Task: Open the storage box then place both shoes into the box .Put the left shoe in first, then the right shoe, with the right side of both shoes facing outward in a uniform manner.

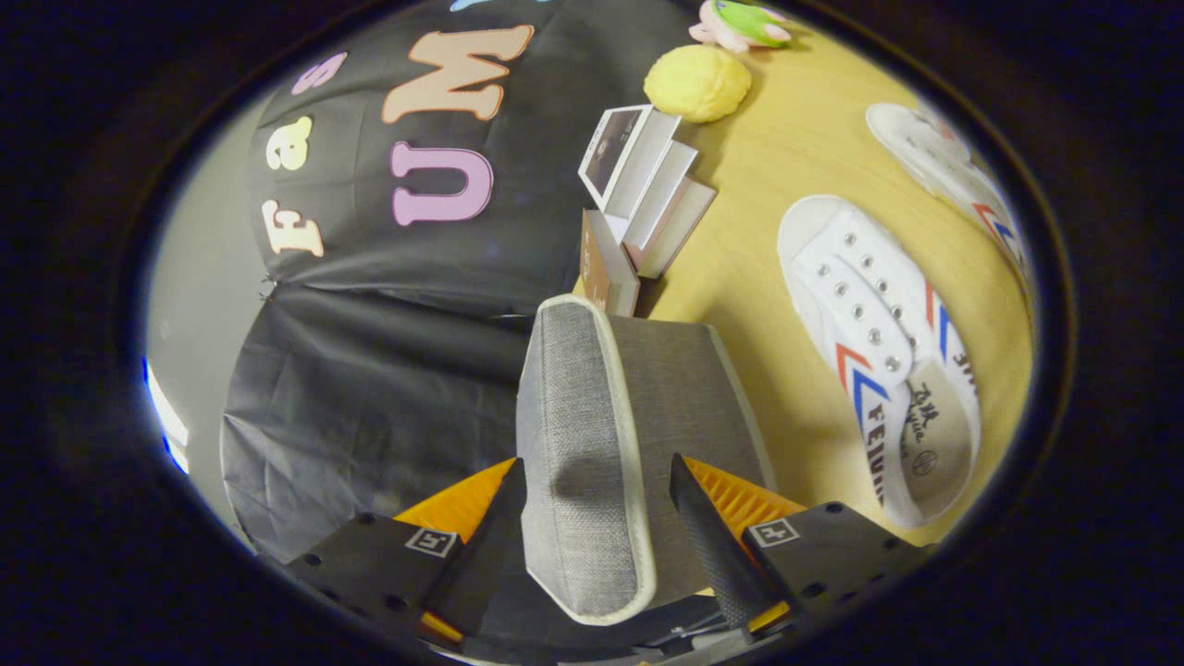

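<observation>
Storage-box lid (583,462), grey fabric with pale piping, stands lifted on edge between my fingers (481,546), which pinch it to swing the box open, while both white sneakers (879,351) wait on the wooden table (758,185) beyond.

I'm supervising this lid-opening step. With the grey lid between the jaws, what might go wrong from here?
1. The gripper seems to hold the lid by its edge alone; it may slip and drop shut.
2. I cannot tell whether both jaws press on it, so the hold may be loose.
3. The books stand just beyond the box; a lid swung further could knock them over.
</observation>
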{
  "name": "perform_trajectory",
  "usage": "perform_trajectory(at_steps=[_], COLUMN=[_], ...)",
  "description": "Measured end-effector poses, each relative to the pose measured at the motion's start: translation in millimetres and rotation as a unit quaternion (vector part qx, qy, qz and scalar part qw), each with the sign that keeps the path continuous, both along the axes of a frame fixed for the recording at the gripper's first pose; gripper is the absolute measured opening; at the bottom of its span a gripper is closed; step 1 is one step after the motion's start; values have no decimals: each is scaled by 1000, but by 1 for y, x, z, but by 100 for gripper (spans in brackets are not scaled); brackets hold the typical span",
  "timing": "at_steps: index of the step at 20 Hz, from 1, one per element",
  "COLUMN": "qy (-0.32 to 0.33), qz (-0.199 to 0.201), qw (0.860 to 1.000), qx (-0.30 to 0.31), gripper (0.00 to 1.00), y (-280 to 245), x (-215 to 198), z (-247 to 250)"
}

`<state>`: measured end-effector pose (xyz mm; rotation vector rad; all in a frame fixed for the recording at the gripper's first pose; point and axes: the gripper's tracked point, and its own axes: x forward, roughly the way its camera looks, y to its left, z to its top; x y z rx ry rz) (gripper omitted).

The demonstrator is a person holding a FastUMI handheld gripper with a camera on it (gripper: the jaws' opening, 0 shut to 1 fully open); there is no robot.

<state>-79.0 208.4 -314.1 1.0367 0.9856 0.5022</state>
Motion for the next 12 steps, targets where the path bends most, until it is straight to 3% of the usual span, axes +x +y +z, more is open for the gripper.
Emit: perform_trajectory(at_steps=[2,6,7,10,11,12], qy=[1,6,11,-2,2,-12], qz=[-28,-42,-55,-41,-64,-60], qw=[999,998,997,997,996,996], qx=[22,54,53,67,65,66], gripper=[64,42,36,18,11,4], y=[-2,5,-13,-2,-14,-10], x=[12,11,17,11,15,20], z=[2,3,4,15,20,25])
